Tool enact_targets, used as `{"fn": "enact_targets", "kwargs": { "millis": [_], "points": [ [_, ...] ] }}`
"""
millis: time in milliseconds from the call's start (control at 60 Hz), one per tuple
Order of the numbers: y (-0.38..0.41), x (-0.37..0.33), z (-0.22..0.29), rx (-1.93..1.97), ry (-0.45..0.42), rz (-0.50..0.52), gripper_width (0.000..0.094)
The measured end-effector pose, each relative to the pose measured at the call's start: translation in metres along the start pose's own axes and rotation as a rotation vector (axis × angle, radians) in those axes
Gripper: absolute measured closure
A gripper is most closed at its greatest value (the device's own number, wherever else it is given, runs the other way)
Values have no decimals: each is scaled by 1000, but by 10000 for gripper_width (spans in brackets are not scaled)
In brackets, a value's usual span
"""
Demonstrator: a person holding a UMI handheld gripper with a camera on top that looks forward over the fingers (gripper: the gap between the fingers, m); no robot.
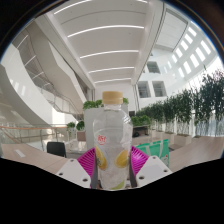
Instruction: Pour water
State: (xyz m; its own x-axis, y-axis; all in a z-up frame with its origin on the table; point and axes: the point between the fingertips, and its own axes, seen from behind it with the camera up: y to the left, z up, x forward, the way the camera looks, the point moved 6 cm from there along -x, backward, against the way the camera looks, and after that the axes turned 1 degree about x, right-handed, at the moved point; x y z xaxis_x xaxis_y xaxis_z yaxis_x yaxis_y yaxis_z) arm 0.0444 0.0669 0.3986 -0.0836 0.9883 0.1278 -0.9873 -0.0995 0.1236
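Note:
A clear plastic bottle (110,138) with a pale cap, a white label with a red mark and yellow lemon pictures stands upright between my fingers. My gripper (111,160) is shut on the bottle, with both magenta pads (94,159) pressed against its lower sides. The bottle is held up in the air, in front of an atrium. Its base is hidden below the fingers. No cup or other vessel shows in view.
A large white atrium with curved balconies (40,60) and ceiling light strips lies beyond. Green plants (185,108) line a ledge to the right. A green chair (155,148) and a dark seat (57,149) stand just behind the fingers.

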Motion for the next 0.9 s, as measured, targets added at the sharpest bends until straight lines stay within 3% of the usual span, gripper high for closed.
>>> {"fn": "enact_targets", "kwargs": {
  "millis": [50, 133, 233, 367, 417, 450, 683, 767, 817, 867, 900],
  "points": [
    [-27, -11, -31, -118, 11, -14, 456],
    [-64, -12, -127, -181, 153, -52, 454],
    [-97, -10, -221, -131, 248, -70, 452],
    [-92, -5, -279, -114, 314, -114, 452],
    [-94, -11, -292, -122, 338, -120, 445],
    [-93, -12, -290, -117, 291, -114, 449],
    [-95, -14, -288, -100, 272, -120, 411],
    [-96, -15, -288, -81, 323, -142, 344],
    [-94, -23, -292, -55, 395, -152, 241],
    [-91, -34, -290, -29, 408, -148, 112],
    [-88, -44, -285, -23, 415, -153, 79]
  ]
}}
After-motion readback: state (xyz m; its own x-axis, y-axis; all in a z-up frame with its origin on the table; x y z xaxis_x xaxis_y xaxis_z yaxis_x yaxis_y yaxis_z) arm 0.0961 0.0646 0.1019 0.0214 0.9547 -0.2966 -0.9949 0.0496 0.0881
